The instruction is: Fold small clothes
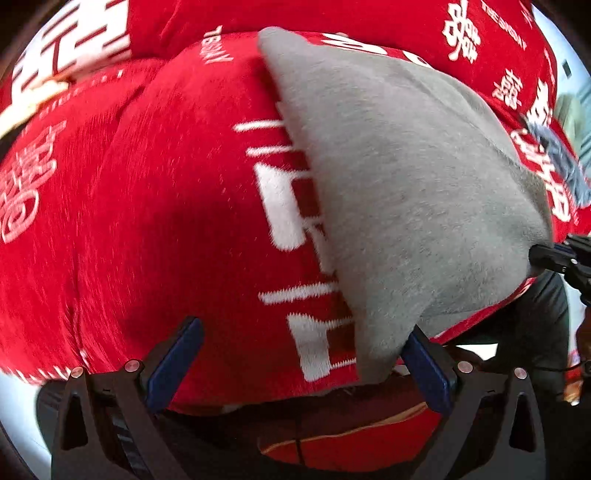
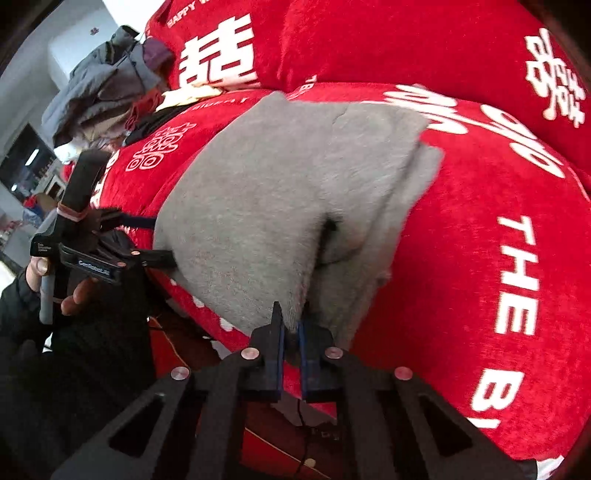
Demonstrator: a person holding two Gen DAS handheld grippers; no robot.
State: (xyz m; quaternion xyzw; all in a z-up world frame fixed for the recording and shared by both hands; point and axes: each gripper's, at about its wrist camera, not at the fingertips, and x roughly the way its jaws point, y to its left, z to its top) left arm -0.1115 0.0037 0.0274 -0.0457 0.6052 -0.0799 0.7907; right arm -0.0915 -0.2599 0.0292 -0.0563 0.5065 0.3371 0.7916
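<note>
We look along our left gripper (image 1: 303, 354), whose blue-padded fingers (image 1: 177, 362) stand wide apart over a red cushion (image 1: 166, 221) printed with white characters. A grey cloth (image 1: 406, 192) lies on the cushion, its near corner hanging over the front edge, just beside the right-hand finger. At the far right, our right gripper (image 1: 554, 258) meets the cloth's edge. More red cushions (image 1: 332, 14) rise behind.

You are in a home living room: a sofa covered in red plush cushions (image 2: 461, 221), a heap of jackets (image 2: 107, 96) beside white walls.
</note>
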